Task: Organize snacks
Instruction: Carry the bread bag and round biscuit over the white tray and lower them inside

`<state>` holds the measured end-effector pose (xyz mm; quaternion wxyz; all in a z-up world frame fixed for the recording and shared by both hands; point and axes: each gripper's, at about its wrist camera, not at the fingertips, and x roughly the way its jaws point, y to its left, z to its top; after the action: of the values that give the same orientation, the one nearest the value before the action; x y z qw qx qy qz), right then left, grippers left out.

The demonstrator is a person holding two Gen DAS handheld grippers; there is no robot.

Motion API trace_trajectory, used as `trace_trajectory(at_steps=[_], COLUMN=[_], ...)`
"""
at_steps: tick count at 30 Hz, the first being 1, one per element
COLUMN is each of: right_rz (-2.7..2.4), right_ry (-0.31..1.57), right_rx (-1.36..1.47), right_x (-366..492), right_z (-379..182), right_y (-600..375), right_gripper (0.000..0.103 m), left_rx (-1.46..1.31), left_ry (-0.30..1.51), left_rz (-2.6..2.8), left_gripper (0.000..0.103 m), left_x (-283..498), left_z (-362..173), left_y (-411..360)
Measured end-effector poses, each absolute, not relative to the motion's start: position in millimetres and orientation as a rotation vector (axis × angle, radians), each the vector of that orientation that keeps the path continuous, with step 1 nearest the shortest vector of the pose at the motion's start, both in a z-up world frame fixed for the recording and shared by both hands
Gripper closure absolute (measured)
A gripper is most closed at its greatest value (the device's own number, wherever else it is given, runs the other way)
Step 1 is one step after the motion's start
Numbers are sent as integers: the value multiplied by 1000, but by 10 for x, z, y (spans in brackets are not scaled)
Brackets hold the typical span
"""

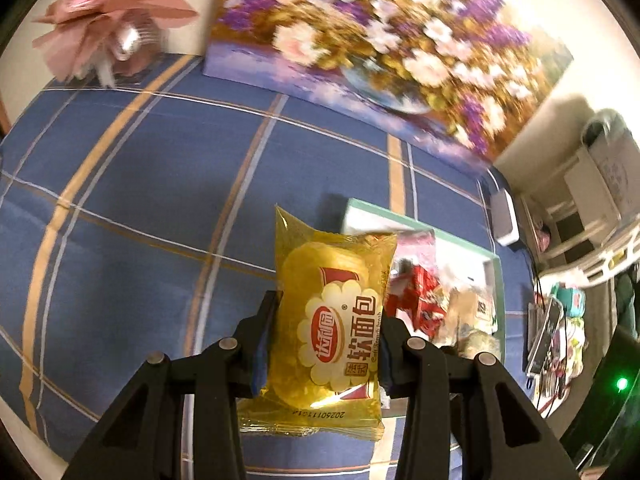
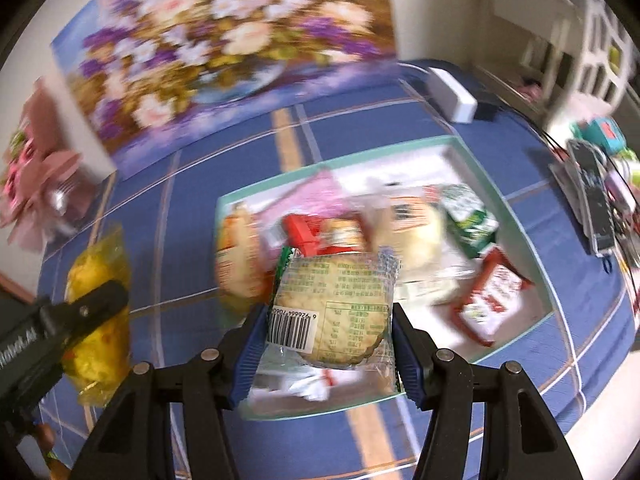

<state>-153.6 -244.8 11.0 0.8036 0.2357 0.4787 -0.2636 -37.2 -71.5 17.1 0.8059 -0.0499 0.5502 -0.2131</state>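
Item: left gripper [image 1: 324, 344], pads pinched on one yellow soft-bread packet [image 1: 326, 320]. Packet stood upright between the jaws, long axis running away from the tool, held above the blue plaid cloth [image 1: 140, 200].

Item: right gripper [image 2: 328, 344], pads pinched on one clear-wrapped round biscuit packet [image 2: 334, 312], barcode side facing the camera, long axis likewise pointing away.

Item: one shallow tray with a mint-green rim [image 2: 516, 216]. In the right wrist view it lay directly beyond and beneath the biscuit packet; in the left wrist view it lay to the right of the bread packet and a little farther off. Judged: the right hand was the nearer to the tray, and the left would have to travel rightward to reach it.

Tray contents, blurred: one green-and-white carton [image 2: 468, 216], at least two red packets, one pink wrapper, several pale packets; exact total could not be told.

Snacks in hand: two, one per gripper.

Other: one floral painting [image 1: 380, 40] at the far edge; one pink bouquet [image 1: 104, 16] far left.
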Motion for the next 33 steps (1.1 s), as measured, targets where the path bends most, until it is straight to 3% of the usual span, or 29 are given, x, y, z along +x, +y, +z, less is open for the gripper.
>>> trace_trajectory(at_steps=[14,33], right_rz=[-656,-656], right_ry=[1020,1100], right_rx=[631,668], right_x=[-1872,-1878], right_z=[63,-176], right_y=[-3008,-3046], right_gripper=[41,41], left_rx=[19,6], left_ry=[1230,1261], left_rz=[-607,-662], left_gripper=[60,60], left_x=[-697,-705], left_z=[-67,-274], left_y=[-1357,-1478])
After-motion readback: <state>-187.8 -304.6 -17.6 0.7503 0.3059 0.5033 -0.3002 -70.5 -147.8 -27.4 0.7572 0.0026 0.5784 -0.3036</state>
